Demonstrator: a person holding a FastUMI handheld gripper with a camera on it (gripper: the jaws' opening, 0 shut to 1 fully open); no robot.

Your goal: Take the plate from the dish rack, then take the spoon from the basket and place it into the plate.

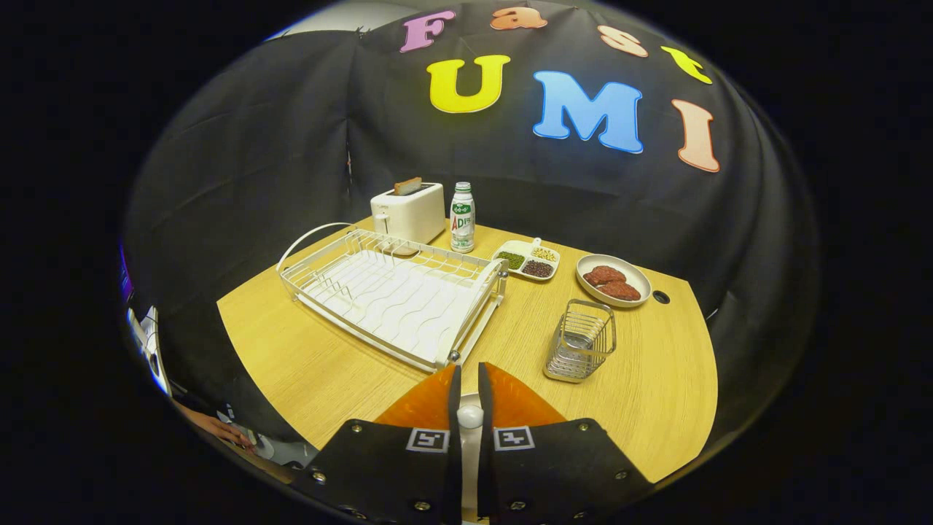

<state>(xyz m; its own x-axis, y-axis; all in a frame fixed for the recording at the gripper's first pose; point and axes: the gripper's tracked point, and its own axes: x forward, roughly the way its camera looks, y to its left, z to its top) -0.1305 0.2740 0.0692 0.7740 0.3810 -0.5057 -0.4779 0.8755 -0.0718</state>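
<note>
My gripper (467, 375) hangs over the near part of the wooden table, its fingers almost together. A white rounded piece (470, 416), which looks like the spoon's handle, is clamped between them and runs back toward the camera. A pale sliver of something (470, 398) shows just under the fingers; I cannot tell whether it is the plate. The white wire dish rack (397, 295) lies just beyond the fingertips, to the left, with nothing in its slots. The small wire basket (581, 340) stands ahead to the right and looks empty.
A white toaster (408, 211) with bread in it and a bottle (462, 217) stand behind the rack. A divided dish of beans (526, 260) and a bowl of brown patties (613, 280) sit at the back right. A hand (219, 430) shows beyond the table's left edge.
</note>
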